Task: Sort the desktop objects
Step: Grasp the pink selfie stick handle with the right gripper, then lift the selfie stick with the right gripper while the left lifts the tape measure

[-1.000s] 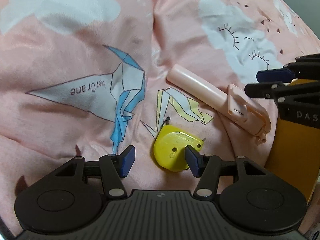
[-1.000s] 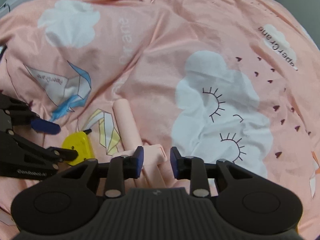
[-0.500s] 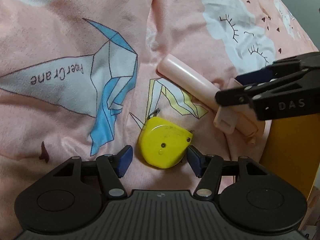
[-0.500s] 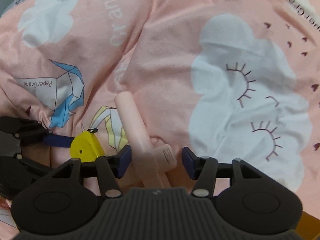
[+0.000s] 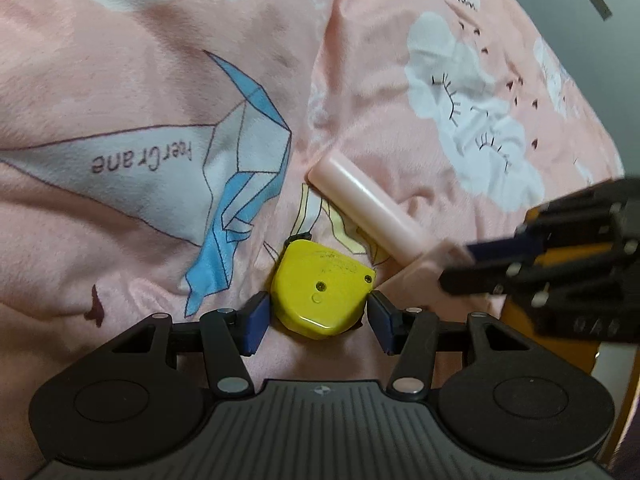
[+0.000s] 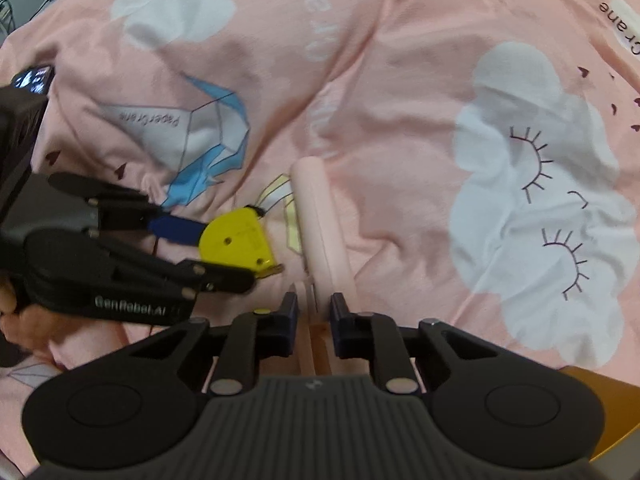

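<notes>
A yellow tape measure (image 5: 322, 286) lies on the pink printed bedsheet (image 5: 160, 60). My left gripper (image 5: 316, 316) has its jaws around it, the blue pads touching both sides. A long pink plastic tool (image 5: 368, 212) lies beside it, angled up-left. In the right wrist view my right gripper (image 6: 314, 314) is closed on the thick near end of the pink tool (image 6: 320, 216), which still rests on the sheet. The tape measure (image 6: 236, 240) and the left gripper (image 6: 192, 252) show at the left there.
The bedsheet (image 6: 440, 80) is wrinkled with cloud and paper-crane prints. An orange-brown box edge (image 5: 516, 316) sits at the right behind the right gripper (image 5: 560, 256); it also shows at lower right in the right wrist view (image 6: 596, 380).
My left gripper moved forward and closed onto the tape measure. My right gripper, open around the pink tool half a second ago, has shut on its near end.
</notes>
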`<state>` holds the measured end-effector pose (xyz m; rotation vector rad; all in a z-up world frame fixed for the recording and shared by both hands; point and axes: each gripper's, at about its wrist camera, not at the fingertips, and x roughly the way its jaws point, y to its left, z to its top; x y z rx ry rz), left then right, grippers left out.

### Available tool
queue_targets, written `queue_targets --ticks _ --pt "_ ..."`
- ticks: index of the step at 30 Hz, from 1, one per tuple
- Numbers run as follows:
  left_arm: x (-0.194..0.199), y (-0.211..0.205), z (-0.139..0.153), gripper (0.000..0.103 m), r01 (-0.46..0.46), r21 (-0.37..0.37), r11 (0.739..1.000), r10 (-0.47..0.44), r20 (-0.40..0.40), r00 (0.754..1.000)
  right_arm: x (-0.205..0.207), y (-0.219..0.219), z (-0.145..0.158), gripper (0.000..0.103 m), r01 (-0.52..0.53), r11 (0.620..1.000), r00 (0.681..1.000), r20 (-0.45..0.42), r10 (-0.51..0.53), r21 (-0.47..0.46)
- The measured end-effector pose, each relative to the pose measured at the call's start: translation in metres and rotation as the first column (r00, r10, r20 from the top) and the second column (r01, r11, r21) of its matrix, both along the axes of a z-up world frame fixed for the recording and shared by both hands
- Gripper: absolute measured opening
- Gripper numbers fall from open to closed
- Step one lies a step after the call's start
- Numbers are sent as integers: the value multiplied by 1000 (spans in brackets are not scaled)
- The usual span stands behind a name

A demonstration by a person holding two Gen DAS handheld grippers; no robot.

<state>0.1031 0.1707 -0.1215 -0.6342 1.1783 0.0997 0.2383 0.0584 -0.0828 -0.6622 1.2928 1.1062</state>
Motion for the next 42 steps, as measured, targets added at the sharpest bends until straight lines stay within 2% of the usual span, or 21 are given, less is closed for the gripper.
queue_targets --ticks 5,7,9,10,11,14,15,16,17,19,20,21,22,24,29,33,35,38,40,42 --pt "-4 8 0 61 -60 -50 997 61 16 998 -2 -7 -3 14 47 999 999 -6 -47 22" --pt "-5 7 2 61 -61 -44 997 62 25 998 -4 -9 -1 7 63 998 998 2 -63 28" --pt "-6 -7 8 61 10 77 997 -13 37 999 -6 -13 3 7 87 996 996 13 -88 31" --pt "-6 -19 12 61 63 169 984 -68 27 997 -7 -16 4 7 103 994 994 18 -104 31" --pt "-5 -29 13 61 113 228 967 -117 4 993 -8 -17 5 7 115 993 993 22 -116 28" --pt "-7 -40 16 60 210 241 948 -216 1 976 -10 -24 8 7 148 989 988 27 -149 28" --pt "-7 -44 20 60 260 265 929 -270 3 963 -11 -27 9 6 155 987 988 23 -155 31" --pt "-8 -53 24 60 327 317 890 -343 -5 939 -12 -29 10 6 161 986 987 21 -162 32" --pt "-10 -64 28 60 394 390 832 -417 -27 908 -14 -31 10 7 170 985 985 21 -170 29" --pt "-15 -86 28 61 517 511 687 -546 -106 831 -16 -32 8 7 182 983 983 26 -183 21" --pt "-16 -91 26 61 537 527 659 -566 -124 815 -17 -33 6 7 189 982 982 27 -189 21" --pt "-16 -93 23 61 550 519 654 -573 -135 808 -17 -35 4 7 197 980 980 25 -198 24" --pt "-15 -92 19 61 556 495 668 -569 -143 810 -17 -36 3 7 209 977 978 20 -210 30" --pt "-13 -85 16 61 532 441 723 -536 -128 834 -18 -37 2 7 228 973 973 17 -228 39" --pt "-8 -54 15 62 384 268 884 -374 -89 923 -22 -42 3 7 237 970 970 32 -239 61" --pt "-9 -31 15 68 244 139 960 -232 -96 968 -20 -46 3 7 247 966 968 25 -249 76" --pt "-12 -22 17 71 190 77 979 -183 -90 979 -19 -47 3 7 250 965 967 21 -252 82" --pt "-12 -12 15 73 102 30 994 -98 -113 989 -20 -48 3 7 248 965 968 23 -251 88" --pt "-10 -5 8 73 25 7 1000 -24 -144 989 -20 -48 2 7 252 963 967 22 -255 91" --pt "-7 -2 1 73 -13 -12 1000 11 -164 986 -19 -49 2 7 259 961 965 18 -261 94"
